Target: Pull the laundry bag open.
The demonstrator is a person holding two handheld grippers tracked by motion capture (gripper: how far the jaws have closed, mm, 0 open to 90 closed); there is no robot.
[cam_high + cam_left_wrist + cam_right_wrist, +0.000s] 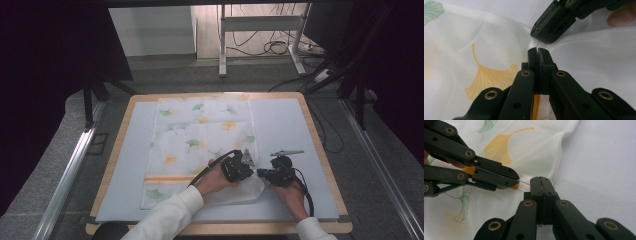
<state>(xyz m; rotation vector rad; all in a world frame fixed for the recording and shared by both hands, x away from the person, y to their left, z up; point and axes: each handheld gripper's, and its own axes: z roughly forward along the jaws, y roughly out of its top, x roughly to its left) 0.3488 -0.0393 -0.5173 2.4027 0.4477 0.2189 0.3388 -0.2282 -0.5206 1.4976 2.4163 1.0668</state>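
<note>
A thin ginkgo-print cloth (200, 145) is spread on the surface (295, 130). Its near right corner is pinched by both tongs, left (538, 51) and right (540, 180), pressed together. It seems light, soft; the hemmed edge should be held.

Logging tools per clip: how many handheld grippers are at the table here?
2. The left gripper and right gripper sit side by side at the cloth's near right corner, each claw closed on the fabric.

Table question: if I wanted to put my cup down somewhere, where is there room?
Bare mat lies left of the leaf-print cloth, and another strip right of it. The near right corner is crowded: left gripper and right gripper meet there.
</note>
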